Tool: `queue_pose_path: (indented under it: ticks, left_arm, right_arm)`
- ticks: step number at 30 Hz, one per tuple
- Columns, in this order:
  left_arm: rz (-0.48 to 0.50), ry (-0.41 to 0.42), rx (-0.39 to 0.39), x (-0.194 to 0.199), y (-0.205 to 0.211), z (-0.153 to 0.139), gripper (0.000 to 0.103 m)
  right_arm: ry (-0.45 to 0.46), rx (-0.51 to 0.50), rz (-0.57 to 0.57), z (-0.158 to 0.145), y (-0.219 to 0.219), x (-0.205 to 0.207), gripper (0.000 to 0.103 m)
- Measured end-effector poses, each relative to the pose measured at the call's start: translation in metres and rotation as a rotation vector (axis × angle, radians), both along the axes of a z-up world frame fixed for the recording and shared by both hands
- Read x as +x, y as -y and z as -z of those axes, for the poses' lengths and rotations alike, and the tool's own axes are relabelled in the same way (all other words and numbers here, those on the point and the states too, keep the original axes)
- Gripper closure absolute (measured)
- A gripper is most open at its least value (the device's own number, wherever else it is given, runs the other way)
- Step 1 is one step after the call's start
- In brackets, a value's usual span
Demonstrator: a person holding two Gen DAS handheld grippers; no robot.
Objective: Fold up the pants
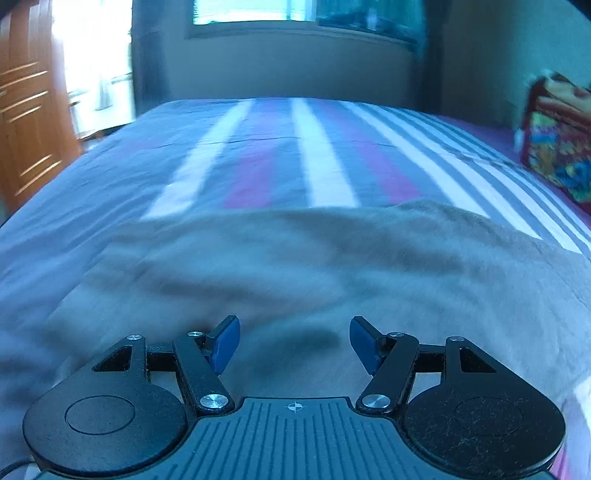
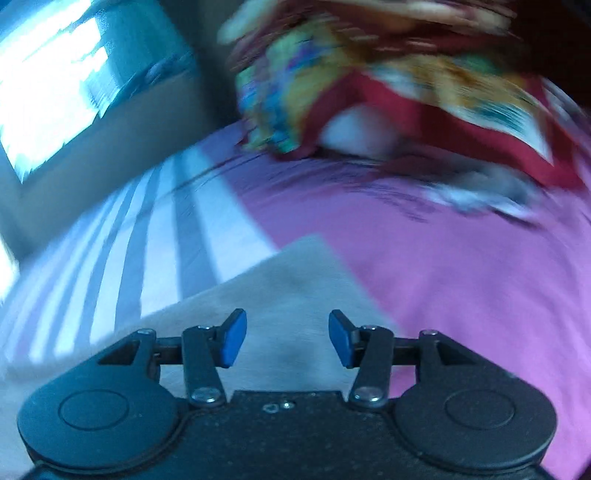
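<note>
Light grey-beige pants (image 1: 295,266) lie spread across the near part of the striped bed, wrinkled and blurred. My left gripper (image 1: 294,343) hovers just above the cloth, open, blue pads apart with nothing between them. In the right wrist view a corner of the same pants (image 2: 295,280) points away over the sheet. The right gripper (image 2: 287,338) is open above that corner, and nothing is held between its blue pads.
The bed sheet (image 1: 280,147) has blue, white and magenta stripes and turns plain pink (image 2: 461,266) on the right. A colourful folded blanket pile (image 2: 369,81) (image 1: 557,147) sits at the right. A wooden wardrobe (image 1: 26,122) stands left; a window (image 1: 255,11) is beyond the bed.
</note>
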State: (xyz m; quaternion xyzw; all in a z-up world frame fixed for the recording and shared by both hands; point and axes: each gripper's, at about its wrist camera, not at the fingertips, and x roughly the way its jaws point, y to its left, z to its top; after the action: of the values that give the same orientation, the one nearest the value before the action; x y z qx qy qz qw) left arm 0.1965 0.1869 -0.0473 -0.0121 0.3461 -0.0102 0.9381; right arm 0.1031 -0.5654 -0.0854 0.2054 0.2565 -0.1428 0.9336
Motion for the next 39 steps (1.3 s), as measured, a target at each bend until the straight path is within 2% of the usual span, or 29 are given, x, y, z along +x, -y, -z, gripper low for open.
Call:
queue_pose_path:
  ticks: [2,5,7,8,10,11,12,13,14,16,18,19,20,21,22,26,31,39]
  left_arm:
    - [-0.044,-0.016,-0.025,-0.016,-0.014,0.005,0.037]
    - [-0.075,-0.029,-0.059,-0.026,-0.024,0.020,0.037]
    - [-0.098,-0.030,-0.075,-0.022,-0.022,0.024,0.035]
    - [-0.109,-0.031,-0.094,-0.020,-0.022,0.026,0.030]
    - [-0.130,-0.028,-0.124,-0.015,-0.021,0.032,0.026]
    - [-0.132,-0.027,-0.117,-0.013,-0.019,0.033,0.024]
    - [-0.132,-0.028,-0.108,-0.010,-0.017,0.035,0.024]
    - [-0.133,-0.029,-0.104,-0.010,-0.015,0.035,0.023]
    - [-0.132,-0.032,-0.100,-0.010,-0.014,0.035,0.022]
    - [-0.129,-0.037,-0.103,-0.011,-0.015,0.036,0.022]
    - [-0.122,-0.039,-0.098,-0.011,-0.015,0.036,0.022]
    - [-0.119,-0.039,-0.098,-0.011,-0.015,0.036,0.022]
    - [-0.119,-0.038,-0.099,-0.011,-0.016,0.036,0.022]
    - [-0.118,-0.038,-0.097,-0.011,-0.015,0.036,0.022]
    - [-0.118,-0.038,-0.094,-0.011,-0.015,0.036,0.022]
    - [-0.117,-0.036,-0.077,-0.011,-0.013,0.035,0.022]
    - [-0.096,-0.035,-0.032,-0.012,-0.009,0.030,0.022]
    - [-0.072,-0.018,-0.045,-0.015,-0.015,0.032,0.022]
  right_arm:
    - [0.035,0.127,0.075,0.006,0.029,-0.025,0.053]
    - [0.031,0.268,0.122,0.022,0.048,-0.042,0.053]
    - [0.037,0.361,0.106,0.035,0.051,-0.042,0.053]
    - [0.041,0.395,0.086,0.042,0.052,-0.037,0.053]
    - [0.048,0.432,0.074,0.052,0.050,-0.023,0.055]
    - [0.059,0.437,0.076,0.055,0.049,-0.019,0.055]
    - [0.069,0.441,0.082,0.056,0.048,-0.015,0.064]
    - [0.075,0.439,0.080,0.057,0.047,-0.013,0.087]
    - [0.069,0.435,0.070,0.057,0.048,-0.008,0.089]
    - [0.081,0.407,0.054,0.047,0.047,-0.003,0.089]
    - [0.177,0.373,0.024,0.032,0.042,-0.017,0.090]
    - [0.190,0.358,0.031,0.030,0.041,-0.021,0.090]
    - [0.167,0.340,0.045,0.035,0.043,-0.021,0.090]
    - [0.086,0.357,0.074,0.050,0.048,-0.015,0.091]
    - [0.045,0.375,0.085,0.061,0.050,-0.013,0.091]
    - [0.050,0.321,0.081,0.053,0.039,-0.015,0.090]
    - [-0.004,0.295,0.073,0.049,0.039,-0.005,0.089]
    - [-0.083,0.225,0.092,0.039,0.032,0.016,0.088]
